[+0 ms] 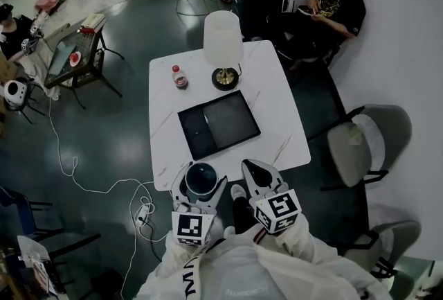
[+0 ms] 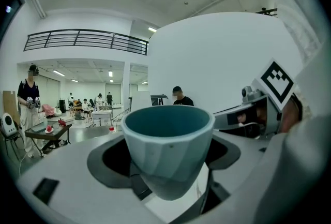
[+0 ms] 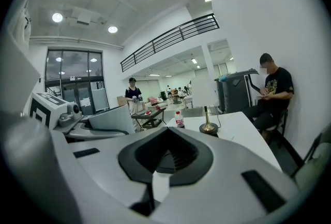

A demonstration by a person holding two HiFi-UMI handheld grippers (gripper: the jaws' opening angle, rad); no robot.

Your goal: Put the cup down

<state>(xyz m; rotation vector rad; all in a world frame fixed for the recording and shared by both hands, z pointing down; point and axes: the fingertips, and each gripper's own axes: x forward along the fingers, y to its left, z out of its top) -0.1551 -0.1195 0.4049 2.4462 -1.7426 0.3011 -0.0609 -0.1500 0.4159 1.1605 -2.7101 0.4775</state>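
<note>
Big open hall, dark floor, desks and ppl far back; up front a white table (image 1: 277, 118). Scanning left to right: a white cable (image 1: 69, 167) snakes over the floor. On the table sit a small red-capped bottle (image 1: 179, 77), a dark tray (image 1: 219, 123) in the middle and a white-shaded lamp (image 1: 223, 42) on a brass foot behind it. A seated person (image 1: 332, 7) is off by the right wall, w/ grey chairs (image 1: 367, 143) right of the table. Now the action: the left gripper (image 1: 200, 184) has its jaws clamped on the cup (image 2: 168, 140), which is teal, faceted, upright and looks empty. It's held at the table's near edge, close to the person's body, and looks not yet set down. My read is glazed ceramic: stiff, some weight, smooth enough to slip, and it'll chip if it lands hard. The jaws pinch the narrow lower taper, where it could slide upward, so a hold nearer the wider mid-wall looks safer. It prob wants a slow, level descent onto a bare bit of table or the tray. The right gripper (image 3: 164, 155) has its jaws closed together w/ nothing between them, parked just right of the cup. Writing: the bottle label is too small to read, the marker cubes show only black-white squares, and the lettering on the white garment at the bottom is cut off, so no brand is legible.
</note>
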